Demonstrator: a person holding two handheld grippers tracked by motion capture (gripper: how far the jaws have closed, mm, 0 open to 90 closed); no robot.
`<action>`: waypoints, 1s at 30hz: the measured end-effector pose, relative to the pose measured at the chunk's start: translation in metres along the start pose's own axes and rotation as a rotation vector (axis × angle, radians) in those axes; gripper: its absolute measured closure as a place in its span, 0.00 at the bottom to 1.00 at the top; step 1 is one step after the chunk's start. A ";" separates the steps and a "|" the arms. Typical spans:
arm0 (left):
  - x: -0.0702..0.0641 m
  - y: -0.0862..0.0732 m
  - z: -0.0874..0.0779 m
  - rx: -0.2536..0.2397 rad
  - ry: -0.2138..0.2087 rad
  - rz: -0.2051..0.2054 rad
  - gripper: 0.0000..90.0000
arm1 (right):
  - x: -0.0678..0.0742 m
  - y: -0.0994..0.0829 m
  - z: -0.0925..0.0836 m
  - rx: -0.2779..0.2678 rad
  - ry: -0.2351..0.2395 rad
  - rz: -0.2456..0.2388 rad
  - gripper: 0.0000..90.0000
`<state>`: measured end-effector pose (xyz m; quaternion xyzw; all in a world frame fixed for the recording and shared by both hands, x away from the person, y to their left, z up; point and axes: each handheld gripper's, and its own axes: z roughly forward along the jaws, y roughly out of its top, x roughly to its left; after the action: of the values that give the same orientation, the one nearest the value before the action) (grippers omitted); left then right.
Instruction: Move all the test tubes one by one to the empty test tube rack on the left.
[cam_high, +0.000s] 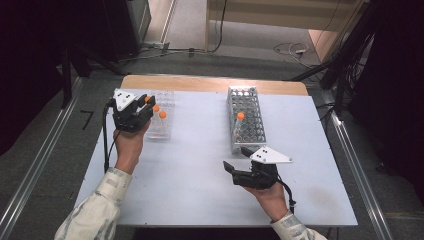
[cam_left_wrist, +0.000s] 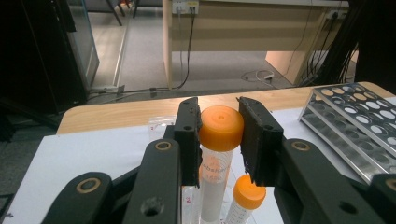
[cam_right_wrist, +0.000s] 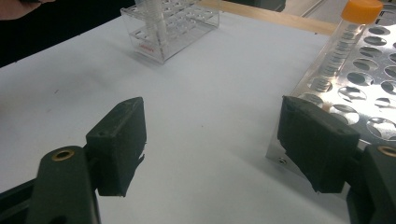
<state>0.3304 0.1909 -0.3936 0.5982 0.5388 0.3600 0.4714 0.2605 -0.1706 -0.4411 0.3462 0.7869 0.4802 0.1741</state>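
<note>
Left gripper view | left gripper (cam_left_wrist: 220, 135) clamps orange-capped tube (cam_left_wrist: 221, 128) | tube base cut off

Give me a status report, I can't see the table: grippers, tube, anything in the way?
Left gripper shut on orange-capped tube in clear rack. Right gripper open, empty, beside metal rack. Nothing in the way.

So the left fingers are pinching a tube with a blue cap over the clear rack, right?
Not quite. The cap is orange, not blue, as the left gripper view shows. The rest holds: the left fingers pinch that tube by its cap, over the clear rack seen in the high view.
</note>
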 end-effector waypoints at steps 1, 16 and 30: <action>0.000 -0.001 0.000 0.002 0.002 0.008 0.77 | 0.000 0.000 0.000 -0.002 0.001 -0.002 0.25; -0.007 -0.014 0.009 0.030 0.010 0.053 0.77 | 0.001 -0.001 0.001 0.004 0.003 -0.002 0.25; -0.004 -0.026 0.012 0.056 0.011 0.034 0.76 | 0.001 -0.001 0.002 0.006 0.003 -0.008 0.25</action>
<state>0.3328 0.1839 -0.4219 0.6182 0.5412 0.3560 0.4453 0.2601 -0.1688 -0.4430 0.3428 0.7900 0.4776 0.1739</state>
